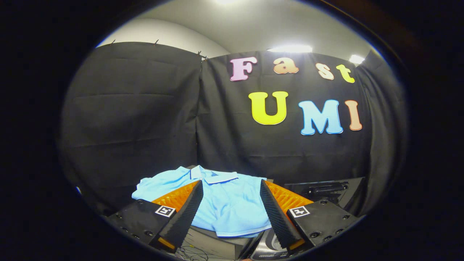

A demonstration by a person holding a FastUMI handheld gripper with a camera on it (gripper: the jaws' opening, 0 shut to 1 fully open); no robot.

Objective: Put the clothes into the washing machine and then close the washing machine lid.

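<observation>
A light blue polo shirt [224,203] lies spread flat on a dark surface, collar toward the black cloth wall. My gripper [230,188] hovers above it, open, with the shirt showing in the wide gap between the two fingers and nothing held. The left finger [188,210] and the right finger [273,214] stand over the shirt's two sides. A dark machine top with a handle-like part [326,189] sits just beyond the right finger. Part of a light panel [270,246] shows below the shirt's hem, near the right finger's base.
Black cloth walls [137,116] close the booth behind and to the left of the shirt. A dark box edge [214,243] with thin cables lies under the shirt's near hem. Ceiling lights [290,48] shine above the wall.
</observation>
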